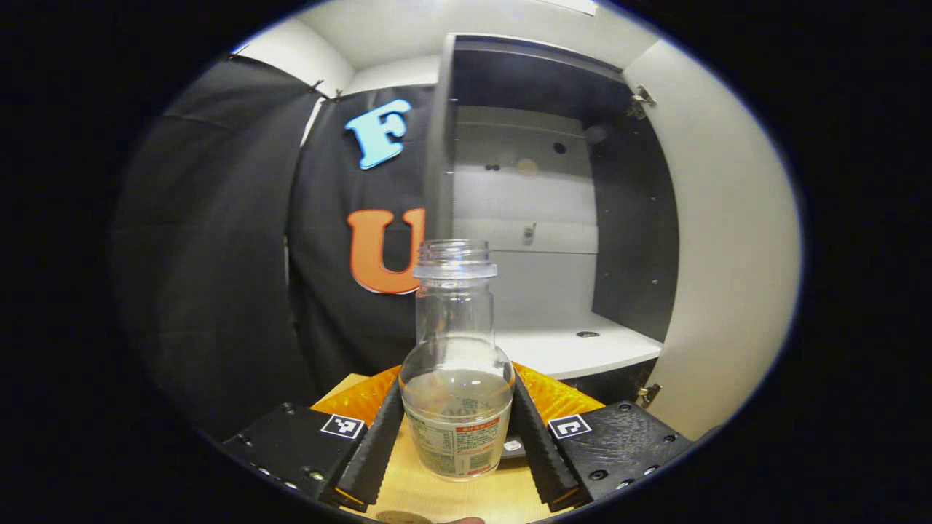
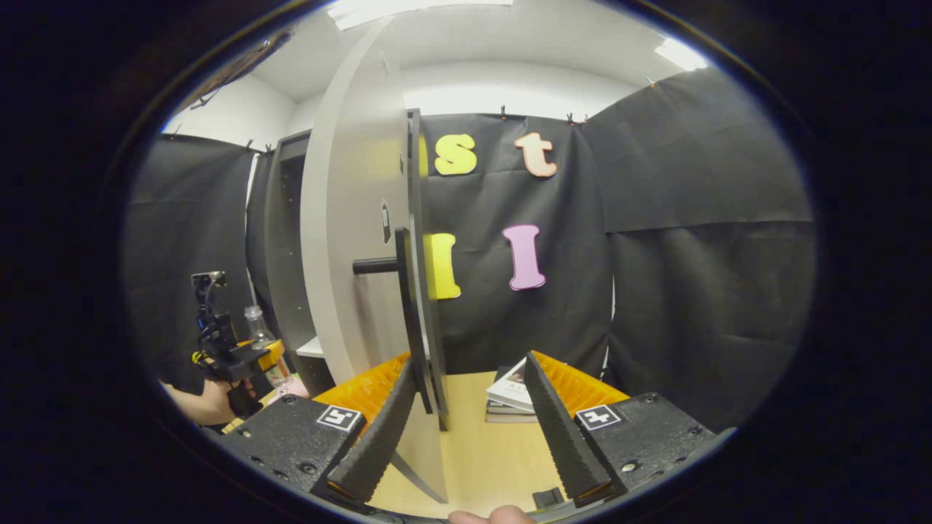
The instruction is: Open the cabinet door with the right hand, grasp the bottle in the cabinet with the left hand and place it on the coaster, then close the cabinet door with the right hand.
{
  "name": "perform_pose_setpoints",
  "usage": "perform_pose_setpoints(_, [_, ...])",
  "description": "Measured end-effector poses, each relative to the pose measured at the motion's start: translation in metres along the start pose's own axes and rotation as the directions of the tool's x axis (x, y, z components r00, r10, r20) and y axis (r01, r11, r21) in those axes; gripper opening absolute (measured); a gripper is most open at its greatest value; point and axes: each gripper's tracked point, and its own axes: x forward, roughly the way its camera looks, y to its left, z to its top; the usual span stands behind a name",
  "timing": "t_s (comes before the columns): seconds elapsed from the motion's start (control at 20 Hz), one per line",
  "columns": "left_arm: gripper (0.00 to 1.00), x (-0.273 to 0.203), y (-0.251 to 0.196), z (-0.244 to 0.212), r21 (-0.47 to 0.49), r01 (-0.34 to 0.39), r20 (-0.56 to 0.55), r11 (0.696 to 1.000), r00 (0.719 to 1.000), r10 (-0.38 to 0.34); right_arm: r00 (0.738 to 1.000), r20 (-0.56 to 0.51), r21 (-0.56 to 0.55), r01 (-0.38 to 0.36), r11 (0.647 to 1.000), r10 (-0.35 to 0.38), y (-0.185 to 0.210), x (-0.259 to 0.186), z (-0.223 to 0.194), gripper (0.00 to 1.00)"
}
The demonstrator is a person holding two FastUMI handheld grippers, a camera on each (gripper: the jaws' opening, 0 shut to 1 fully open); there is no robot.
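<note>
In the left gripper view, the bottle is held upright between the two fingers of the left gripper. Both fingers are pressed on its lower part, one on each side. The bottle is clear, has no cap, and a label is seen low on it. A bare wooden table is seen under it. The bottle is held out in front of the cabinet, not inside it. The white shelf lies behind the bottle. The door is swung wide open at the right.

In the right gripper view, the right gripper is pointed level at the edge of the open door. Its fingers are spread apart. The lower edge of the door is seen between them, close by the left finger, but it cannot be told if it is touched. The black handle sticks out higher up and is not gripped. Some books are stacked on the table between the fingers, farther off.

Far to the left in this view, the left gripper is seen held by a hand, with the bottle standing up in it, just beside the cabinet.
</note>
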Motion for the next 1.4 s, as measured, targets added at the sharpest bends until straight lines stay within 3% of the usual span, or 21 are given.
perform_pose_setpoints(0.1, [0.77,-0.022,0.027,-0.008,-0.009,-0.073,-0.005,0.997,0.997,0.073,0.999,0.010,0.037,-0.035,0.999,0.034,0.004,0.001,0.000,0.93])
perform_pose_setpoints(0.25, [0.76,-0.048,0.042,-0.031,-0.034,-0.106,-0.005,0.994,0.994,0.105,0.997,0.009,0.103,-0.078,0.992,0.078,0.009,0.003,-0.001,0.93])
perform_pose_setpoints(0.7, [0.76,-0.070,0.040,-0.181,0.005,-0.127,-0.046,0.992,0.991,0.127,0.997,0.065,0.068,-0.045,0.997,0.041,0.007,0.003,0.000,0.92])
perform_pose_setpoints(0.85, [0.77,-0.071,0.054,-0.223,0.013,-0.176,-0.049,0.984,0.983,0.177,0.998,0.056,0.039,-0.028,0.999,0.026,0.005,0.002,0.003,0.93])
perform_pose_setpoints(1.05, [0.77,-0.063,0.070,-0.244,0.033,-0.214,-0.024,0.976,0.976,0.215,0.999,0.044,0.014,-0.011,1.000,0.010,0.004,0.001,0.002,0.92])
perform_pose_setpoints(1.4, [0.77,-0.060,0.071,-0.272,0.020,-0.229,-0.087,0.973,0.969,0.230,0.999,0.054,0.021,-0.005,1.000,0.004,0.004,0.001,0.002,0.92])
